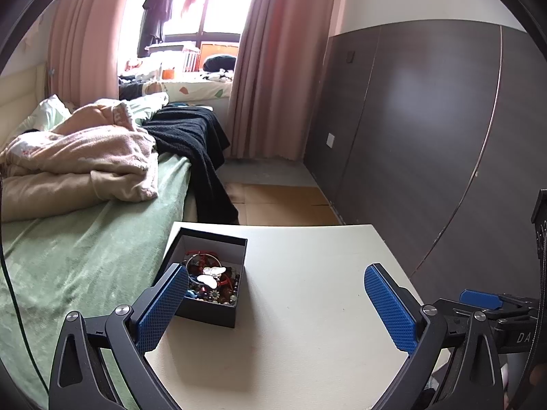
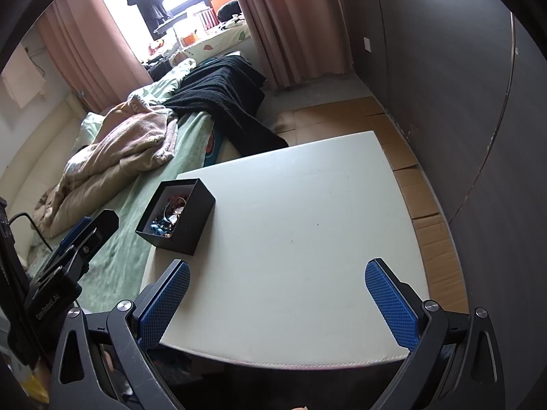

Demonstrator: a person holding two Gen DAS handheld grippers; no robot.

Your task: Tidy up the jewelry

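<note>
Left gripper [image 1: 276, 302] spread wide, blue pads [image 1: 389, 311] far apart, holding nothing; it hangs over the near part of the table [image 1: 307, 307]. Its left pad overlaps the box's near-left corner in the left wrist view; contact can't be told. Right gripper [image 2: 277, 302] also wide open and empty, over the table's near edge.

Table is white and bare apart from the box [image 1: 208, 275], which sits on the left side close to the edge nearest the bed. Box is black outside, pale inside, open-topped, upright. Jewelry [image 1: 212, 278] is heaped inside it: red beads, dark beads, a silver bangle, a white butterfly piece on top, some blue bits toward the near side. In the right wrist view the box [image 2: 177, 217] lies ahead-left of the gripper, apart from it, with the left gripper's body showing at the left edge.

Beyond the table: bed [image 1: 85, 256] with green sheet, pink blanket [image 1: 85, 157] bunched up, black throw [image 1: 195, 143] hanging off the bed's side. Cardboard [image 2: 410, 171] on the floor along the dark panel wall [image 1: 427, 130]. Farthest back, pink curtains [image 1: 273, 68] and a bright window [image 1: 212, 3] with clothes hanging.
</note>
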